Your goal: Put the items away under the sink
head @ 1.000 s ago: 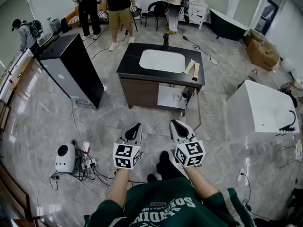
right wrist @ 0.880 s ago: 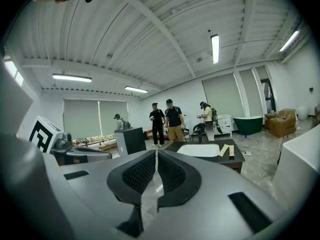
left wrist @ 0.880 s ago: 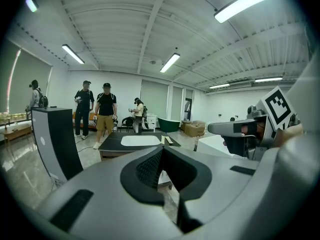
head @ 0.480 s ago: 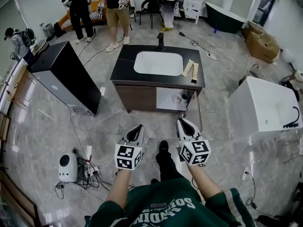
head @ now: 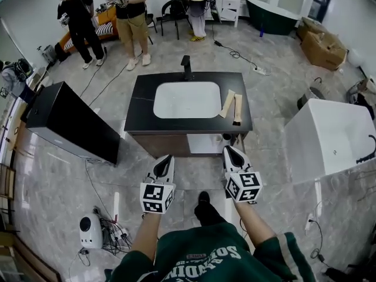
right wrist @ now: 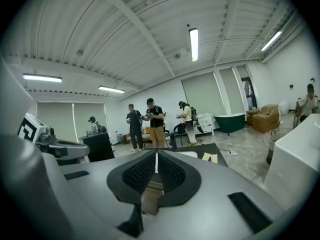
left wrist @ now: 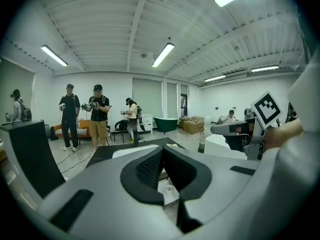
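Observation:
A dark sink cabinet with a black countertop [head: 141, 107] and a white basin [head: 187, 98] stands straight ahead. Two tan flat items [head: 228, 103] and a dark-ended brush [head: 237, 107] lie on the counter to the right of the basin. Below the counter, an open white compartment [head: 204, 144] holds small white cups [head: 226, 138]. My left gripper [head: 168, 157] [left wrist: 161, 151] and right gripper [head: 229, 150] [right wrist: 156, 155] hover just in front of the cabinet. Both are shut and hold nothing. The right one points at the open compartment.
A tall black cabinet [head: 70, 128] stands on the left and a white tub [head: 329, 134] on the right. A white device with cables [head: 91, 231] lies on the floor at my left. Several people [head: 126, 10] stand at the back, beside cardboard boxes [head: 323, 49].
I have walked forward, so the sink cabinet is nearer and lower in the head view. Both grippers stayed shut and now reach its front edge.

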Demonstrator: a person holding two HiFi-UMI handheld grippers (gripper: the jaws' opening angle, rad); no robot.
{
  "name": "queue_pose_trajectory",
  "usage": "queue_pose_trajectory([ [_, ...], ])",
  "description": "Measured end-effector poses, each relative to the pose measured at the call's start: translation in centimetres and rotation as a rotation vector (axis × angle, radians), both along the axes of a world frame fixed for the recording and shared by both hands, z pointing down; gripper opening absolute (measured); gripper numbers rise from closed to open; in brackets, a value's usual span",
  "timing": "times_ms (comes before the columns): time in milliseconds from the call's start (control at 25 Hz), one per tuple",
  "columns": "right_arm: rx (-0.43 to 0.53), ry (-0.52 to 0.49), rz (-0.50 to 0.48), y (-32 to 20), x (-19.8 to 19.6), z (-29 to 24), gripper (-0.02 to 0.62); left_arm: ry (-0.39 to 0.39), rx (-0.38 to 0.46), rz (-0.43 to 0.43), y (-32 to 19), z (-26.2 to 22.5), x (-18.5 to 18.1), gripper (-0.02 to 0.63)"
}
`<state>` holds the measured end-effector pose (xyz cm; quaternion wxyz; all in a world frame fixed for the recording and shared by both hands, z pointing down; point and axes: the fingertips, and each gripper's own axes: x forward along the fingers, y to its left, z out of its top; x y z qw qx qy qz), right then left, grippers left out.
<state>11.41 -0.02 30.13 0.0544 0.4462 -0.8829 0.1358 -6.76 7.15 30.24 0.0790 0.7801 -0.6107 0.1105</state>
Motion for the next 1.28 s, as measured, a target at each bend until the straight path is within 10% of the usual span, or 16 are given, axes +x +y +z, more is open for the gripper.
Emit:
queue_pose_trajectory([
  [520,0.005,0.059,0.057,-14.5,1.7,1.6,0.043,0.008,-0.038,0.057,-15.3,1.7,2.0,0.011],
  [1280,-0.085,0.278,0.134,-25.5,6.1,11.6,0.115,0.053,-0.109,0.175,-22.2,5.8,7.1,0.011],
])
